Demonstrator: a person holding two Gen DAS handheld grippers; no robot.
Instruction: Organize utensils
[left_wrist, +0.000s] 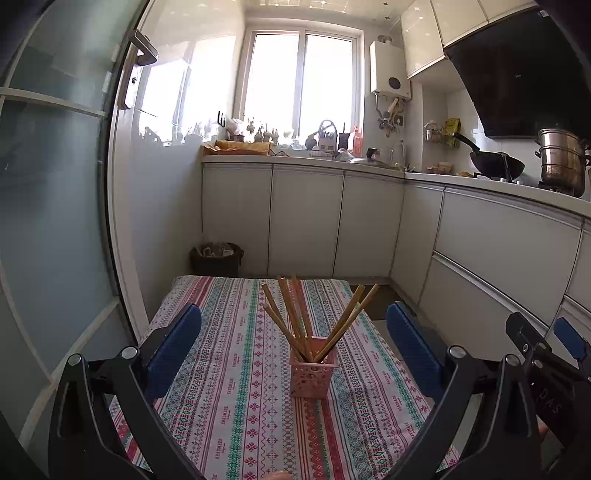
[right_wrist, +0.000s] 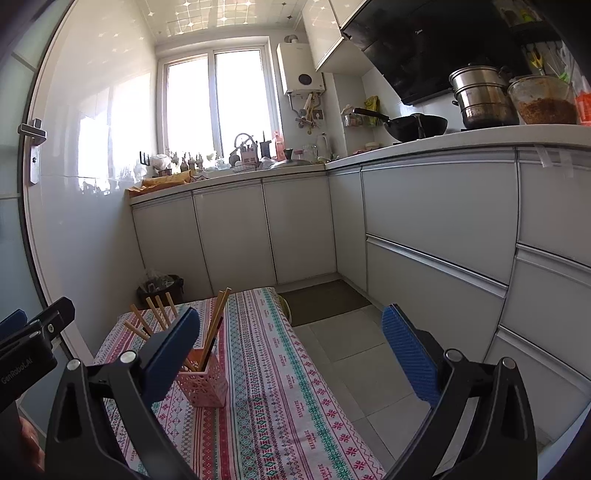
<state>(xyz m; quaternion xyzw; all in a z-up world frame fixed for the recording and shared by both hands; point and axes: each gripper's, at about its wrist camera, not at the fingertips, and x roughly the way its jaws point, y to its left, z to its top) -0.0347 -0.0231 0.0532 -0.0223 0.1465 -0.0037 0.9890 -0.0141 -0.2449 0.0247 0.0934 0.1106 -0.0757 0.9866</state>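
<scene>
A pink perforated holder (left_wrist: 313, 373) stands upright on the patterned tablecloth (left_wrist: 236, 387), with several wooden chopsticks (left_wrist: 295, 317) fanned out of it. My left gripper (left_wrist: 293, 347) is wide open, its blue pads on either side of the holder and nearer the camera, holding nothing. In the right wrist view the same holder (right_wrist: 207, 384) sits left of centre, partly behind the left blue finger (right_wrist: 173, 350), chopsticks (right_wrist: 214, 325) sticking up. My right gripper (right_wrist: 291, 354) is open and empty, off to the holder's right over the table edge.
The small table stands in a narrow kitchen: a glass door (left_wrist: 51, 184) at left, white cabinets (left_wrist: 306, 221) ahead and along the right. A dark bin (left_wrist: 216, 258) sits beyond the table's far left corner. Tiled floor (right_wrist: 351, 354) and a mat (right_wrist: 325, 301) lie to the right.
</scene>
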